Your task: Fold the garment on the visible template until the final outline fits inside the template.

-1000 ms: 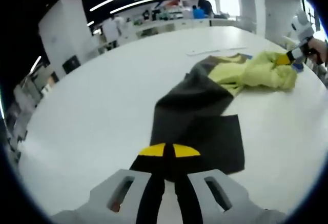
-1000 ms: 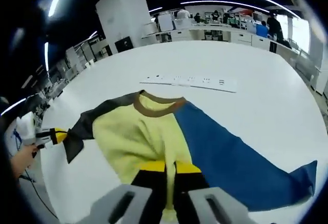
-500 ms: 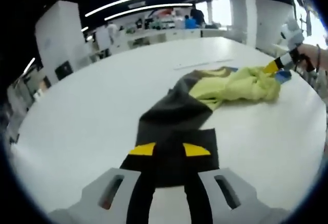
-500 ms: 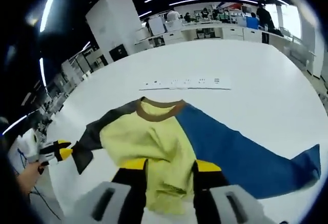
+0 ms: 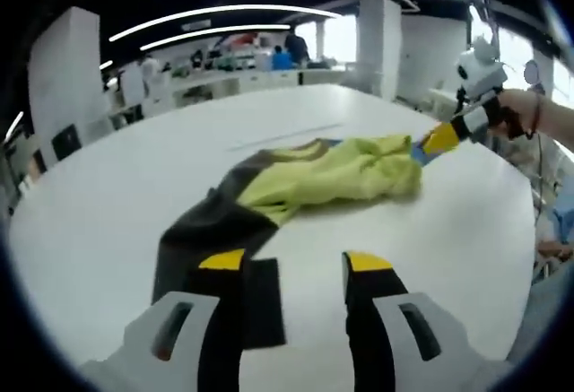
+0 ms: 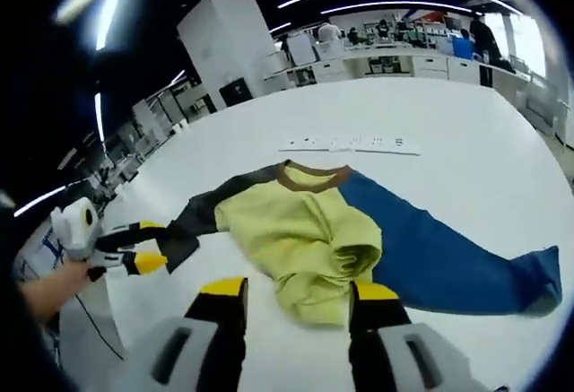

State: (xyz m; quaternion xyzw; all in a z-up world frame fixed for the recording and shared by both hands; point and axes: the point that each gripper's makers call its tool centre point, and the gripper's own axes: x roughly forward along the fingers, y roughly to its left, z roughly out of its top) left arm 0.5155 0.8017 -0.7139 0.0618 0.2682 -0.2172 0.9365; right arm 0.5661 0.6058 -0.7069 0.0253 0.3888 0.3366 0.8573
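Right gripper view showing the garment's blue sleeve, garment lying lengthwise across the tabletop, collar pointing toward far edge, left claw and right claw both gaping wide, gripping nothing.

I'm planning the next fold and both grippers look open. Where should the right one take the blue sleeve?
Take the blue sleeve at its far cuff end, where it narrows and lies flat and apart from the bunched yellow body. The right gripper would probably do best coming in low from the outer side, beyond the cuff.
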